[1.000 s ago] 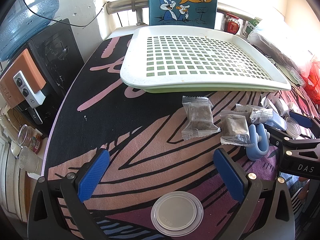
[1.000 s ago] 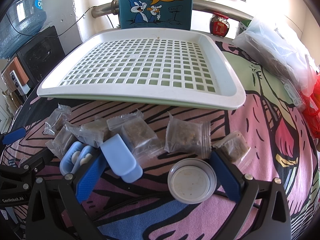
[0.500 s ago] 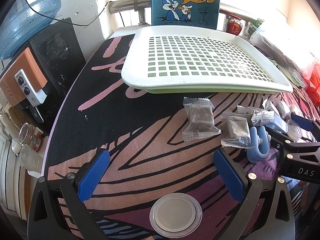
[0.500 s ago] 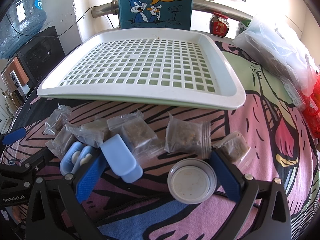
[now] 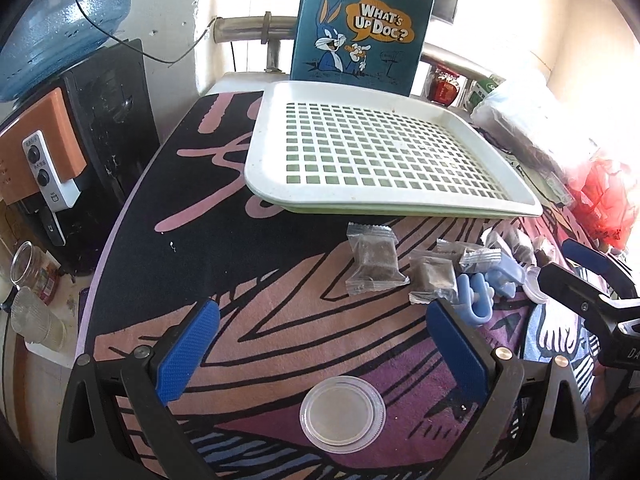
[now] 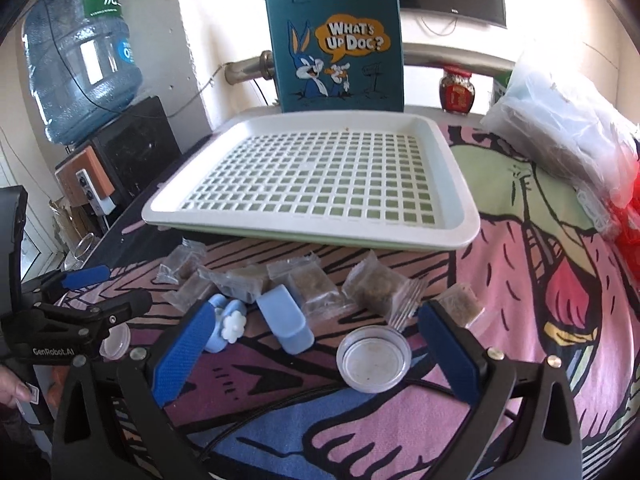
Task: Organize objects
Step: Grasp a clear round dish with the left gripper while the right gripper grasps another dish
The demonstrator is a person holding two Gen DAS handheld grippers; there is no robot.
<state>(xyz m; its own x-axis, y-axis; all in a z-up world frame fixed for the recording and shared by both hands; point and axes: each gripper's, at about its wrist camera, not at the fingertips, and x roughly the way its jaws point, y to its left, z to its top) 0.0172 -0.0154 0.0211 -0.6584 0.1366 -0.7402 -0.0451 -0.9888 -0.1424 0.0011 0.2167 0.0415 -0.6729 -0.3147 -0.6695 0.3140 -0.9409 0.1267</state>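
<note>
tray (image 6: 460,184) white, green beneath; bag (image 6: 336,48) teal, cartoon rabbit; fingers (image 5: 188,350) blue; cloth (image 5: 280,320) pink-black striped

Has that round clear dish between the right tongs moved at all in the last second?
No. The round dish keeps its place beside the blue cap, below the white tray.

surface: cartoon-print cloth (image 6: 532,264) | on it: slotted tray (image 6: 460,216), sealed packets (image 6: 374,286), 2 clear dishes (image 6: 374,358)
</note>
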